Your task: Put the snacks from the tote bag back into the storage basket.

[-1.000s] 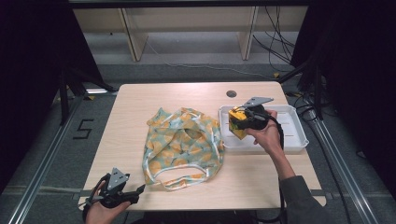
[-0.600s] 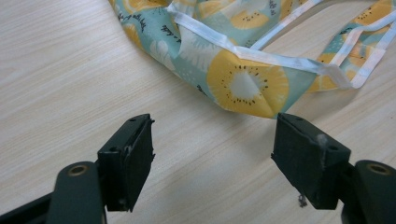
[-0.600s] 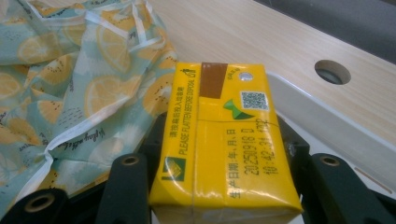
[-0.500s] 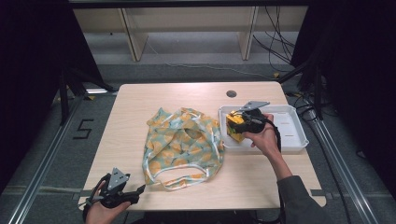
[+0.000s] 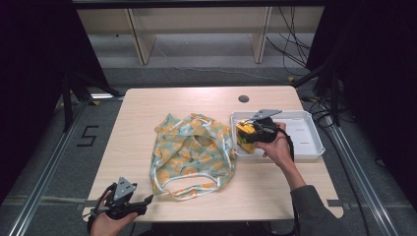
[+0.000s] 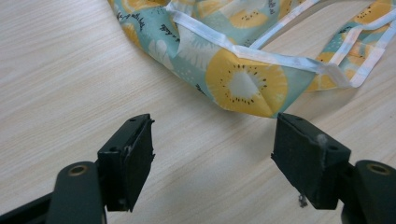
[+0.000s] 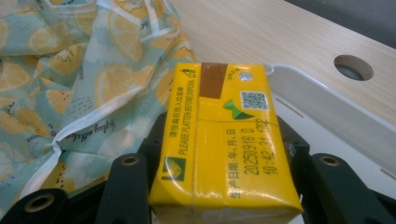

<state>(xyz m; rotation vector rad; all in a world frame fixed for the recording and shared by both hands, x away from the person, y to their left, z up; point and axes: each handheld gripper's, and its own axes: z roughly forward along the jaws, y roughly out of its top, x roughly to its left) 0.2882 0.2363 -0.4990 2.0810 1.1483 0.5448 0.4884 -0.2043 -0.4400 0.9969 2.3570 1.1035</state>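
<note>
A fruit-print cloth bag lies crumpled on the middle of the wooden table; its white-trimmed edge lies just beyond my left gripper. That left gripper rests at the table's front left edge, open, with bare wood between its jaws. My right gripper is shut on a yellow drink carton over the left end of the white tray. In the right gripper view the carton sits between both jaws, its printed top facing the camera.
A round cable hole is in the table's far side behind the tray. The tray's right part holds nothing. Metal rails run along both sides of the table, and shelving legs stand beyond it.
The right gripper with the carton has shifted slightly left, toward the tray's left end. The left gripper has stayed put.
</note>
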